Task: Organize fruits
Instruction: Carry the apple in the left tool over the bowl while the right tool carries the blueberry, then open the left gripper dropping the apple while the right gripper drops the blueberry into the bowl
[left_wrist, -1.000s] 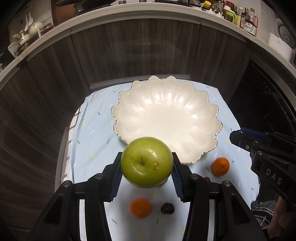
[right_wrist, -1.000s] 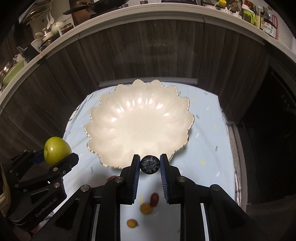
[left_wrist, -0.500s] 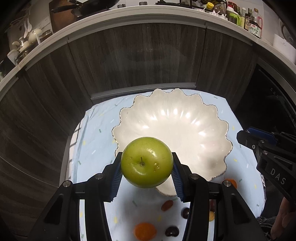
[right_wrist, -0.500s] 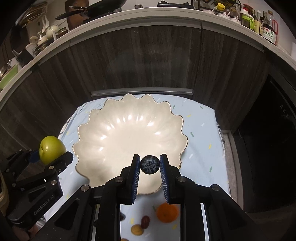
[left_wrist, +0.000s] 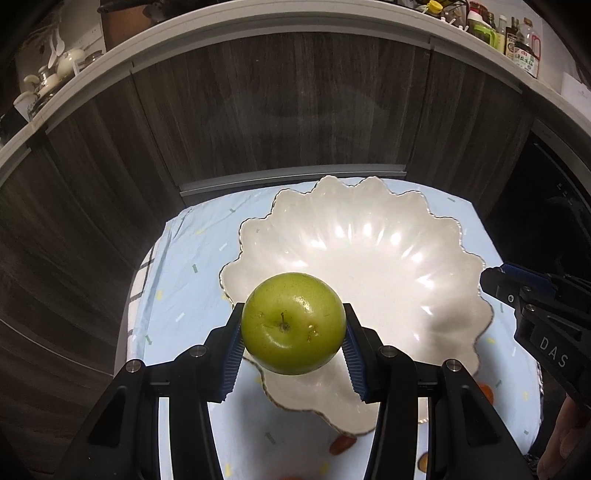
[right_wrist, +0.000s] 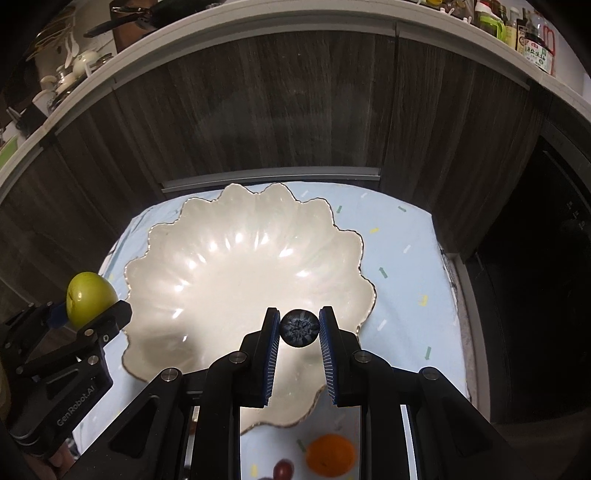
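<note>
Two grips: my left gripper (left_wrist: 293, 332) clamps the green apple (left_wrist: 293, 328) over the bowl (left_wrist: 369, 266) rim, lower centre; my right gripper (right_wrist: 299, 328) pinches a blueberry (right_wrist: 299, 327), which could slip and roll off.

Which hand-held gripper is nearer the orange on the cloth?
Right. The right hand-held gripper, holding a blueberry, is just beyond the orange; the left hand-held gripper, holding the green apple, sits at the bowl's far side.
</note>
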